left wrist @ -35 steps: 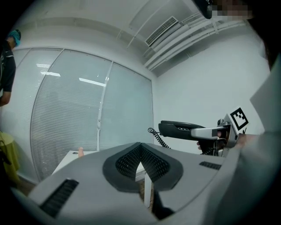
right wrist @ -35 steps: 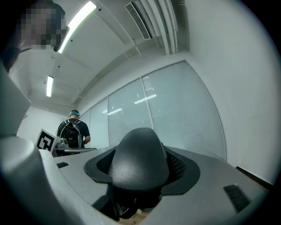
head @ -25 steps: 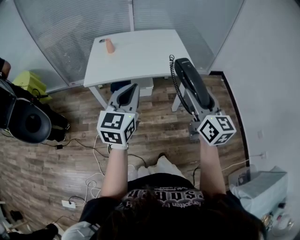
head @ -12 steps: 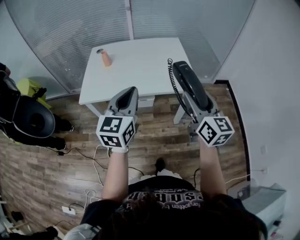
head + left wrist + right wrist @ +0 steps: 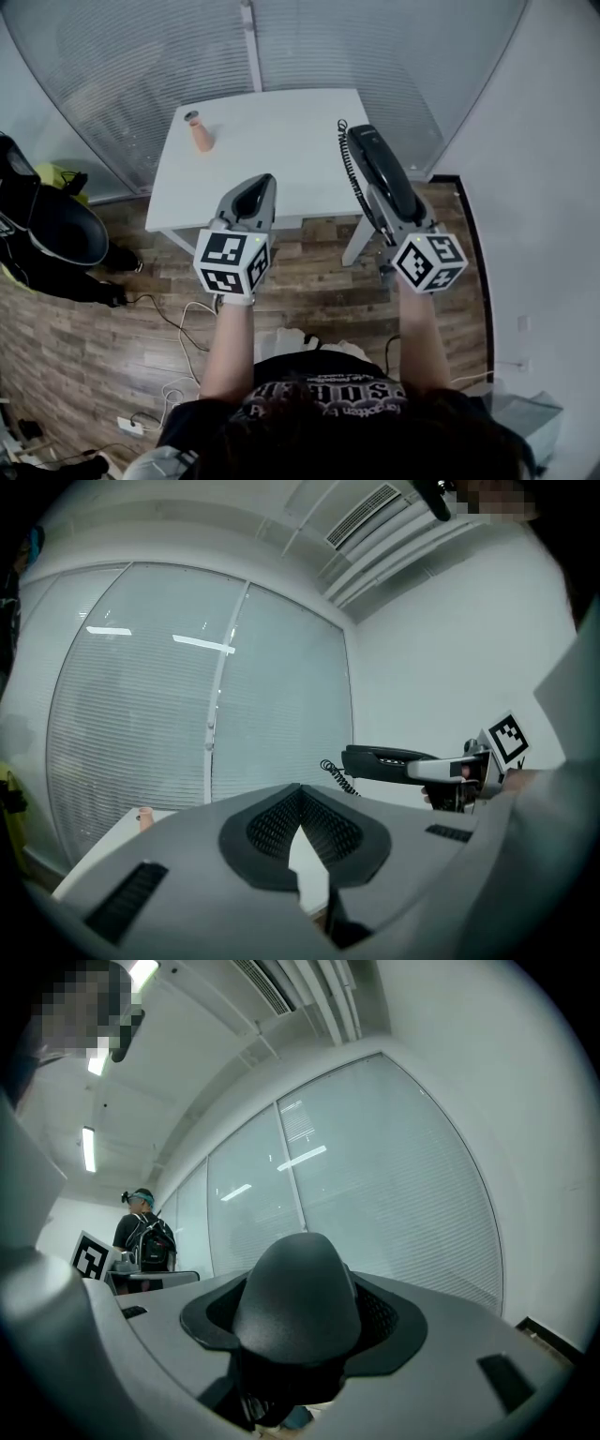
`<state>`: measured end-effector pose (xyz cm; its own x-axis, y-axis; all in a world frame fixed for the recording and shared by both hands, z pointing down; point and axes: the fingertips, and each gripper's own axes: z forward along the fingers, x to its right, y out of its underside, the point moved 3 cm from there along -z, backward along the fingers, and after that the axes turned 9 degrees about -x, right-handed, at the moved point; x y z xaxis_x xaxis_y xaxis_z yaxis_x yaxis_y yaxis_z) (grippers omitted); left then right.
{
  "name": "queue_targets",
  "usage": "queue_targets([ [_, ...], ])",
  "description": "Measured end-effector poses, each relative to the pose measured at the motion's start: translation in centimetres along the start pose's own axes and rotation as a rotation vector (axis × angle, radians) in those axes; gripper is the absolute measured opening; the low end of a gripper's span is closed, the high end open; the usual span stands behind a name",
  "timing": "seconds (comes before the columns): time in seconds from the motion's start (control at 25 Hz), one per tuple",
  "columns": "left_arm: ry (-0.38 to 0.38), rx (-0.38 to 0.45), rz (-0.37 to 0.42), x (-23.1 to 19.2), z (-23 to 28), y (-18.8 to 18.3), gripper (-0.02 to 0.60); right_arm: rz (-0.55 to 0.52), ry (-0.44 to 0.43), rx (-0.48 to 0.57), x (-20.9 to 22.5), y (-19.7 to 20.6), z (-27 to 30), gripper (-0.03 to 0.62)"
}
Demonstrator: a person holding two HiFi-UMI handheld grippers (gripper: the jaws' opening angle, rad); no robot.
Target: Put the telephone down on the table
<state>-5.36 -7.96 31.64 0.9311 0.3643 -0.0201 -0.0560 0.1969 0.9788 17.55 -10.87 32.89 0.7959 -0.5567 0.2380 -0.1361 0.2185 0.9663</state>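
- The left gripper is empty, its jaws pressed together.
- The right gripper is clamped on the black telephone, held in the air above the near right edge of the table.
- The telephone's long axis runs away from the person, leaning left; its near end is hidden in the jaws.
- Its coiled cord hangs along the left side, with the lower end out of sight.
- A small cup stands far left.

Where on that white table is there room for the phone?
Nearly all of the table is bare, from the small cup near its far left corner across to the right and near edges. Only that corner is taken.
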Motion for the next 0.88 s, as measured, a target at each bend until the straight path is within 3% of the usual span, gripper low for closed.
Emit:
queue_targets([
  [0.36, 0.032, -0.021, 0.016, -2.4, 4.6, 0.5, -0.002, 0.001, 0.011, -0.026, 1.9, 0.6, 4.8, 0.287],
  [0.88, 0.067, -0.035, -0.004, -12.7, 14.1, -0.2, -0.002, 0.021, 0.079, -0.037, 4.2, 0.9, 17.7, 0.287],
])
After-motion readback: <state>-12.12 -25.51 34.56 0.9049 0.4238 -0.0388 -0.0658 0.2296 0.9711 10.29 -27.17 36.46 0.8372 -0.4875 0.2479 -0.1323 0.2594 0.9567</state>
